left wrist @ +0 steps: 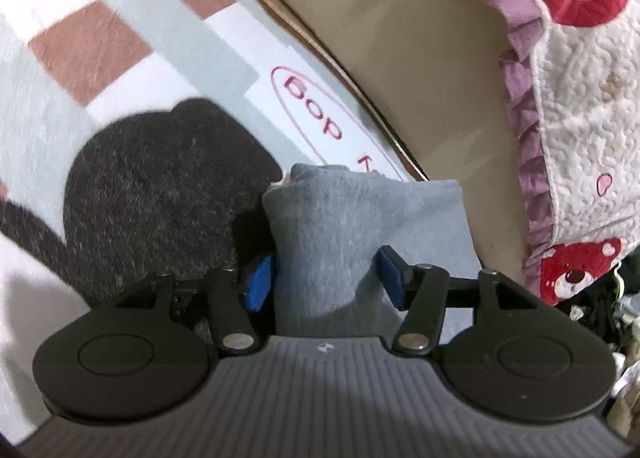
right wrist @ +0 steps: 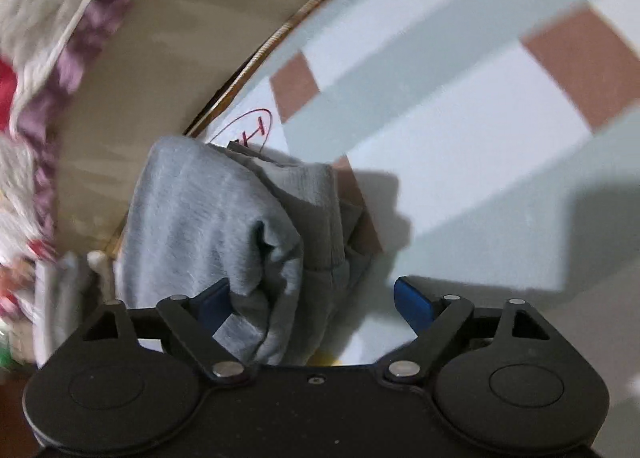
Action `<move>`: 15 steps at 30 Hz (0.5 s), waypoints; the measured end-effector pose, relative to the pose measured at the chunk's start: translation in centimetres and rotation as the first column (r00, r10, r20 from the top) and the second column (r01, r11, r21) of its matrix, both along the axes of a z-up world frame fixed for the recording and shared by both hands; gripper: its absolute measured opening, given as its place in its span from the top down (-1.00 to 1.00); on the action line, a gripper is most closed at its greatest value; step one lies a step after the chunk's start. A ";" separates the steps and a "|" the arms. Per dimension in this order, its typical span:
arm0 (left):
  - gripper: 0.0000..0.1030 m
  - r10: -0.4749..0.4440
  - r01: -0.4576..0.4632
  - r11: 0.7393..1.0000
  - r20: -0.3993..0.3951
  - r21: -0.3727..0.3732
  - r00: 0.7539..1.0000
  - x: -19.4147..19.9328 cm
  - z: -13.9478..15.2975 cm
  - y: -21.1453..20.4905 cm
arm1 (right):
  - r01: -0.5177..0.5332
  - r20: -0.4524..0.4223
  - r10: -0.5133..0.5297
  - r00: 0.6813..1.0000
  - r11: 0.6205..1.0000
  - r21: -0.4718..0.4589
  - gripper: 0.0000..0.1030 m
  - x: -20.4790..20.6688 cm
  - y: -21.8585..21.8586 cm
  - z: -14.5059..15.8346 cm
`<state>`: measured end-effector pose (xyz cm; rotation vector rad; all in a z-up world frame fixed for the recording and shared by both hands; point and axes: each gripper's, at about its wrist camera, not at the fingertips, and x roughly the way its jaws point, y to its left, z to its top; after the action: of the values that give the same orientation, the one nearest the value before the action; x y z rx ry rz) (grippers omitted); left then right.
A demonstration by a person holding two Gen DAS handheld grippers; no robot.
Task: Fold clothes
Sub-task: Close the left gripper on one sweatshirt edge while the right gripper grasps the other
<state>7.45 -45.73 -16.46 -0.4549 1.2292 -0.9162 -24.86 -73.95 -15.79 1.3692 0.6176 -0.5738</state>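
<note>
While both jaws stand apart: nothing is gripped
Left hand-held gripper (left wrist: 326, 278): open, its blue pads flanking the grey garment (left wrist: 360, 242); the left pad looks to touch the cloth, the right pad stands just clear
Right hand-held gripper (right wrist: 316, 298): wide open; the grey garment (right wrist: 224, 230) lies between the pads, toward the left one, right pad well apart
Grey garment: folded bundle on the checked blanket (left wrist: 132, 30), straight ahead of both grippers
Dark patch (left wrist: 160, 194): left of the left gripper
Quilt (left wrist: 580, 98): far right
</note>
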 end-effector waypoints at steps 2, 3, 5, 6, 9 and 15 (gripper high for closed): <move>-0.27 0.008 -0.008 1.000 -0.032 -0.012 0.999 0.5 -0.7 0.0 | 0.018 0.049 -0.018 0.999 1.000 0.002 -0.78 0.4 0.0 -0.3; -0.29 0.011 -0.012 1.000 -0.048 -0.018 0.999 0.8 -1.0 0.0 | 0.008 0.076 -0.007 0.997 1.000 -0.006 -0.75 0.9 0.0 -0.5; -0.50 0.023 -0.024 1.000 -0.050 -0.016 0.998 1.2 -1.5 -0.3 | -0.020 0.109 0.026 0.994 0.998 -0.055 -0.57 2.3 0.0 -0.7; -0.50 0.031 -0.032 0.999 -0.037 -0.010 0.999 1.4 -1.6 -0.6 | -0.039 0.111 0.051 0.993 0.994 -0.105 -0.52 3.2 0.0 -0.6; -0.11 0.032 -0.031 0.999 0.053 -0.006 0.998 1.1 -0.9 -2.0 | -0.090 0.109 0.122 0.987 0.962 -0.258 -0.22 5.3 0.0 0.2; 0.32 -0.103 0.087 0.994 0.351 0.061 0.931 -2.3 2.8 -3.1 | -0.123 0.093 0.194 0.977 0.859 -0.498 -0.06 6.8 0.0 4.0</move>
<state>5.13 -48.86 -13.69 -0.1829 0.9445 -1.0016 -18.09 -73.98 -11.82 0.8582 0.4258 -0.4546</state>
